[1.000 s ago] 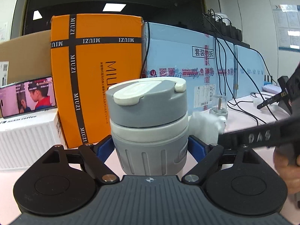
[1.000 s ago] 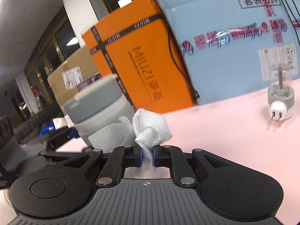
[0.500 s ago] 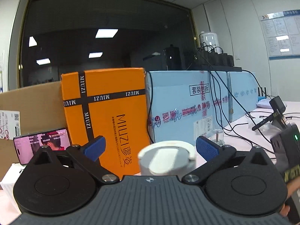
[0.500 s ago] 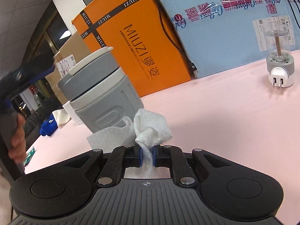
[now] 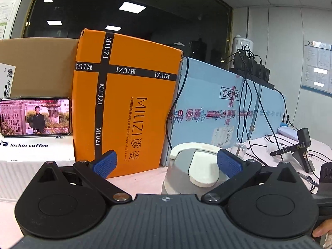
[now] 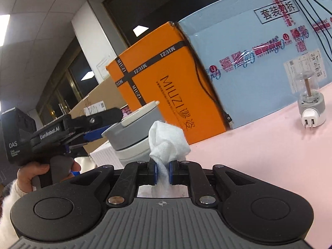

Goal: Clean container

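Grey lidded container (image 5: 186, 172) lower centre, standing free on pink counter (image 6: 259, 145); left gripper (image 5: 166, 164) spread wide above it, right gripper (image 6: 162, 171) clenched on white tissue (image 6: 166, 139).

- The left wrist view looks nearly level from just above the container (image 5: 193, 170), close up, toward the orange box (image 5: 126, 103).
- The right wrist view sits low over the bench (image 6: 259, 145), tilted (horizon slanting), facing the same boxes.
- Both share container, orange box, blue box (image 5: 217, 112).
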A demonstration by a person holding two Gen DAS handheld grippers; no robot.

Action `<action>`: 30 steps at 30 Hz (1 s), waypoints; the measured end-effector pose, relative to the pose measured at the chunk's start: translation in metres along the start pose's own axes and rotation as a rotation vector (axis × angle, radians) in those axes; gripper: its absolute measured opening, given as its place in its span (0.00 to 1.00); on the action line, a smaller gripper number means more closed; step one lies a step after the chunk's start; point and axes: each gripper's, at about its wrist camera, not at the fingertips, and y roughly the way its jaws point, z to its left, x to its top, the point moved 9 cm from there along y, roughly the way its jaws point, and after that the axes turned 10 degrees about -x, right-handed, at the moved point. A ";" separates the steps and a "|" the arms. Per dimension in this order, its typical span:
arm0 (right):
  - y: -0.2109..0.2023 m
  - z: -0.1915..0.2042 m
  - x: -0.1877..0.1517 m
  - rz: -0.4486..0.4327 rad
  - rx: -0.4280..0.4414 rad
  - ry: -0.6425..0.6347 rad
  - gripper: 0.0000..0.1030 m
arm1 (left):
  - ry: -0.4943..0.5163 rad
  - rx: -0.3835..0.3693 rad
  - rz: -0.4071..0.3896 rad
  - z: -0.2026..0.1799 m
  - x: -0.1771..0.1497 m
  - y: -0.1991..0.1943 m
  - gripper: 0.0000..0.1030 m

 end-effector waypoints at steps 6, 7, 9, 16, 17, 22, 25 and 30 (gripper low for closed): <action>0.006 0.000 -0.013 0.052 -0.030 -0.044 0.11 | -0.024 -0.013 -0.012 0.002 -0.001 0.000 1.00; 0.009 -0.001 -0.017 0.070 -0.040 -0.053 0.11 | -0.026 -0.013 -0.013 0.003 -0.001 0.000 1.00; 0.014 -0.002 -0.025 0.112 -0.060 -0.072 0.11 | -0.025 -0.016 -0.012 0.002 -0.001 0.000 1.00; 0.024 -0.007 -0.039 0.193 -0.122 -0.108 0.11 | -0.016 -0.019 -0.013 0.001 -0.001 0.000 1.00; 0.024 -0.008 -0.039 0.190 -0.140 -0.113 0.14 | -0.017 -0.020 -0.012 0.001 -0.001 0.000 1.00; 0.019 -0.009 -0.035 0.140 -0.248 -0.195 0.58 | -0.022 -0.023 -0.011 0.001 -0.002 0.001 1.00; 0.017 -0.006 -0.034 0.114 -0.299 -0.262 0.76 | -0.025 -0.024 -0.012 0.001 -0.002 0.001 1.00; 0.016 0.001 -0.033 0.082 -0.313 -0.333 0.79 | -0.027 -0.028 -0.012 0.003 -0.002 0.001 1.00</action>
